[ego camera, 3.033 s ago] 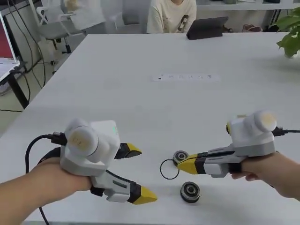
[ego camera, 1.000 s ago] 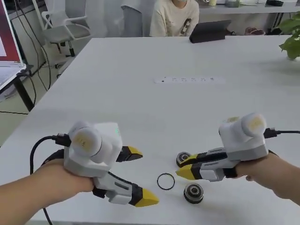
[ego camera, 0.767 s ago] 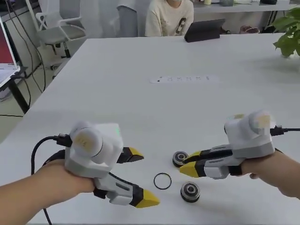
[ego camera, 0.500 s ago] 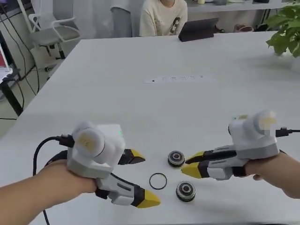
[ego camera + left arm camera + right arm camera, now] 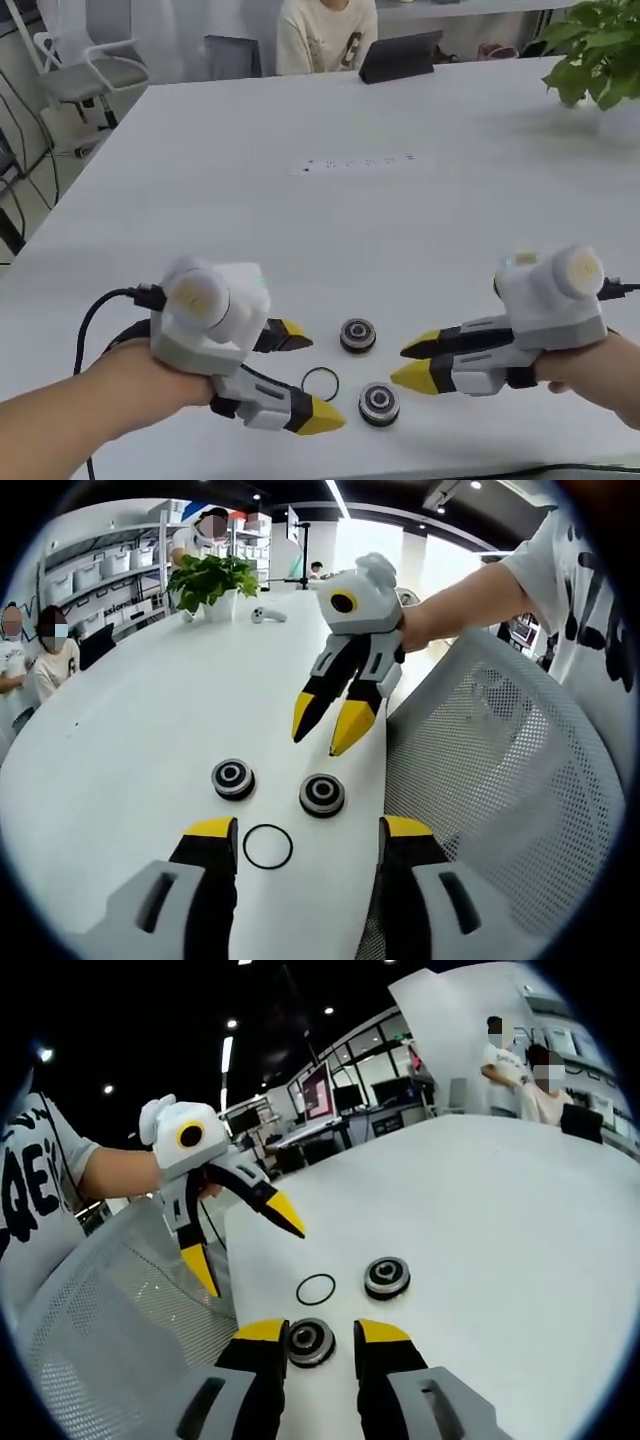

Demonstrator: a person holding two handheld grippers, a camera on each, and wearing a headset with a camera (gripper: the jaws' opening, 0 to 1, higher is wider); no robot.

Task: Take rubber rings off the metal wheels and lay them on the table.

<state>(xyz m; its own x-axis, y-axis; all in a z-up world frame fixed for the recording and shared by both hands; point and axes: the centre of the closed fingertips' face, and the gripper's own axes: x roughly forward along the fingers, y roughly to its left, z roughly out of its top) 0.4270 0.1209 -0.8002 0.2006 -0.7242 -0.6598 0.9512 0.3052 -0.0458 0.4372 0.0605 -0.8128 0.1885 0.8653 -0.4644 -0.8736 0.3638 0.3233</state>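
Observation:
Two small metal wheels with dark rims lie on the white table [image 5: 200, 180], one farther off [image 5: 358, 335] and one nearer [image 5: 379, 402]. A loose black rubber ring [image 5: 320, 383] lies flat to their left. My left gripper [image 5: 305, 378] is open, its yellow tips on either side of the ring without touching it. In the left gripper view the ring [image 5: 267, 846] lies just past the jaws, with the wheels [image 5: 233, 778] [image 5: 322, 794] beyond. My right gripper [image 5: 410, 362] is open and empty, just right of the wheels. In its own view the near wheel [image 5: 311, 1342] lies between the jaws.
A flat socket strip [image 5: 350, 162] is set in the table's middle. A potted plant [image 5: 590, 60] stands at the far right, and a person [image 5: 325, 35] sits at the far end behind a dark tablet [image 5: 400, 58]. A mesh chair [image 5: 500, 780] is at the near edge.
Three seconds ago the ring hung at my right gripper's tip beside the far wheel; now it lies free on the table. The right gripper has drawn back to the right. The camera has shifted.

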